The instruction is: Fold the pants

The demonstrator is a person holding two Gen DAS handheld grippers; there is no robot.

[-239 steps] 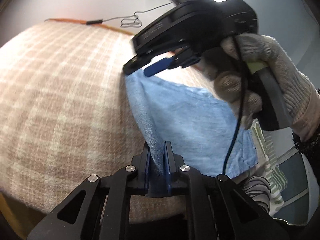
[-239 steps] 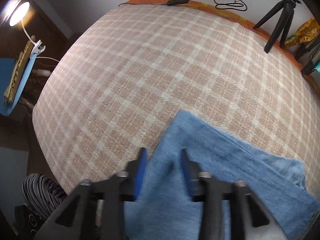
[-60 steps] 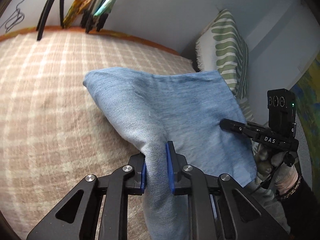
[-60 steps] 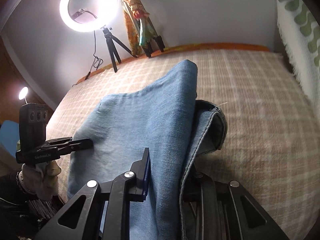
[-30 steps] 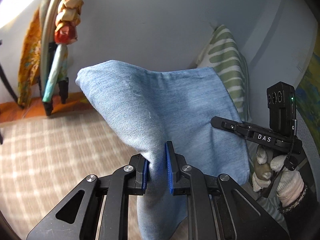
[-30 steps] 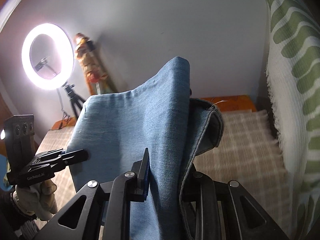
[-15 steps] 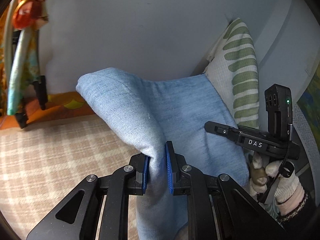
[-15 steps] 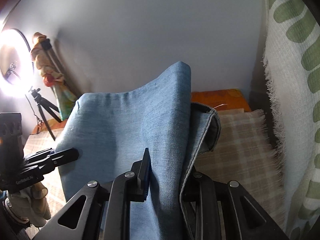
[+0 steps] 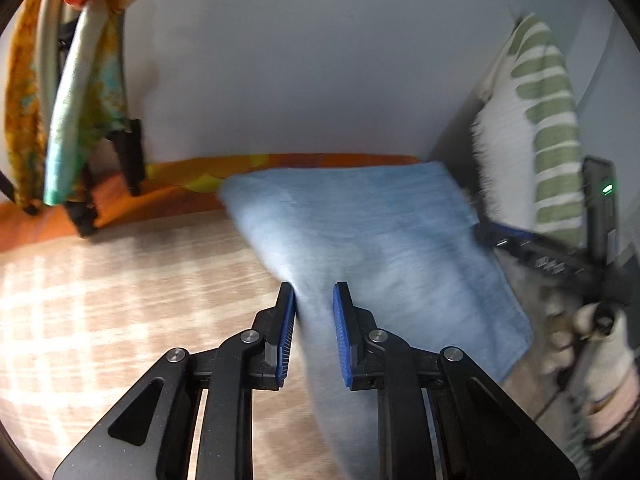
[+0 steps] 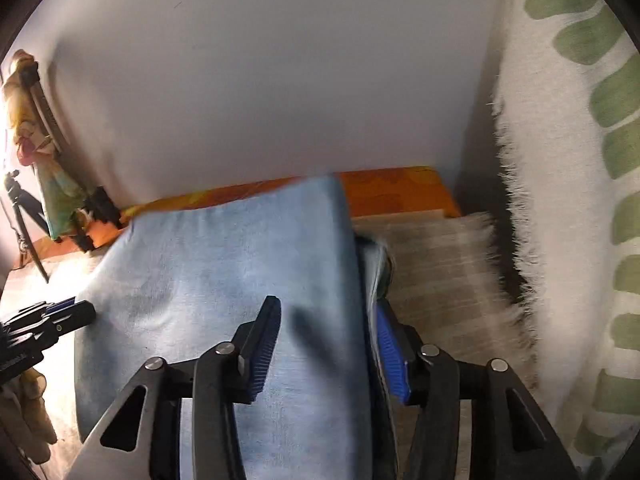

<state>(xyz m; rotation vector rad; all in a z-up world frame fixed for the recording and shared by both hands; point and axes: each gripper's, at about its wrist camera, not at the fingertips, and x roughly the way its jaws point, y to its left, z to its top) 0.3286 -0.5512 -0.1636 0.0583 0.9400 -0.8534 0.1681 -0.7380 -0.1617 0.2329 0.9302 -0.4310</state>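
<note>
One pair of light-blue denim pants (image 9: 360, 232), folded over, lowered across the far right corner of the beige checked bedspread (image 9: 120, 300), far fold reaching that bedspread's orange border strip (image 9: 320, 159).

Two black two-finger grippers with blue pads. Left gripper (image 9: 314, 320): pinching a narrow ridge of denim at the near left edge of the pants, cloth filling the gap, jaws just beginning to ease apart. Right gripper (image 10: 324, 344): jaws spreading wide, the right-hand edge of the pants lying loose between them, left pad lifted off the cloth with its shadow below.

Two pale knit-gloved hands: the right hand (image 9: 592, 344) off the bedspread's right side, the left hand (image 10: 24, 400) off its left side.

One white pillow with green stripes (image 10: 580, 200), upright, fringe brushing the bedspread's right edge, just beside the pants. One bundle of colourful hanging cloths (image 9: 80, 80) above the bedspread's far left. One black tripod (image 10: 20, 216) further left.

Tight on the right and far sides, hemmed by pillow and grey wall (image 9: 300, 60); open checked bedspread stretching left and toward the near edge.
</note>
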